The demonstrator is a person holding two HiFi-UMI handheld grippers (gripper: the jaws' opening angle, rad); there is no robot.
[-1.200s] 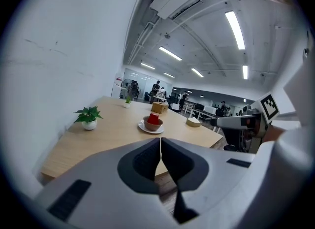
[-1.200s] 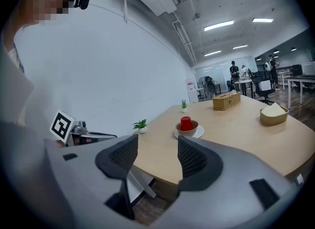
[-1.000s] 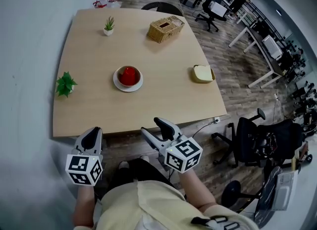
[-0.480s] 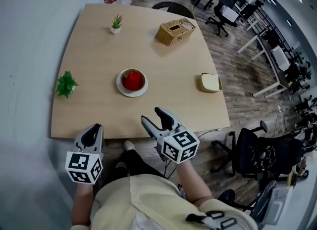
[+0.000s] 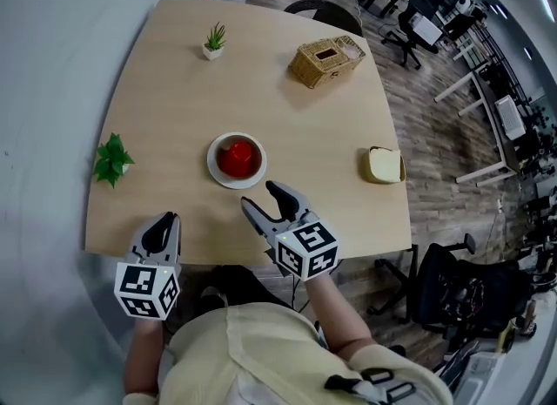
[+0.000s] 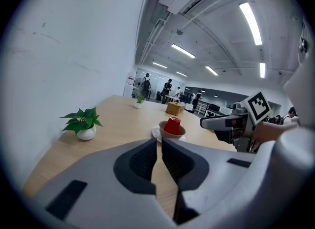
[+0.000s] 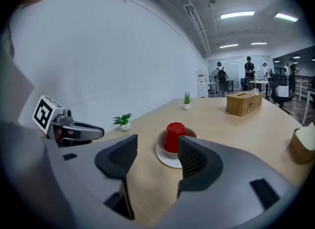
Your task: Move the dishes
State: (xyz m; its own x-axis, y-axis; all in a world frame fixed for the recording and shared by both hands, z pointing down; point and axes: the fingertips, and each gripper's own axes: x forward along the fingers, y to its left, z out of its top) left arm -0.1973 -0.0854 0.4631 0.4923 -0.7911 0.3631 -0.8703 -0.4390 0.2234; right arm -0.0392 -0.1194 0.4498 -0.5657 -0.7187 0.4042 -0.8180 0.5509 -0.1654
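Note:
A red cup stands upside down in a brown bowl on a white plate in the middle of the wooden table. My right gripper hangs open over the table's near edge, a short way in front of the plate, nothing between its jaws. In the right gripper view the cup shows just beyond the jaws. My left gripper is shut and empty at the near left edge. In the left gripper view the cup lies ahead to the right.
A small potted plant stands at the table's left edge, another at the far side. A wicker basket sits far right, a tan bowl with something pale at the right edge. An office chair stands on the floor at right.
Both grippers have moved forward toward the table. The right gripper now hangs over the near edge, closer to the plate; the left has reached the table's edge.

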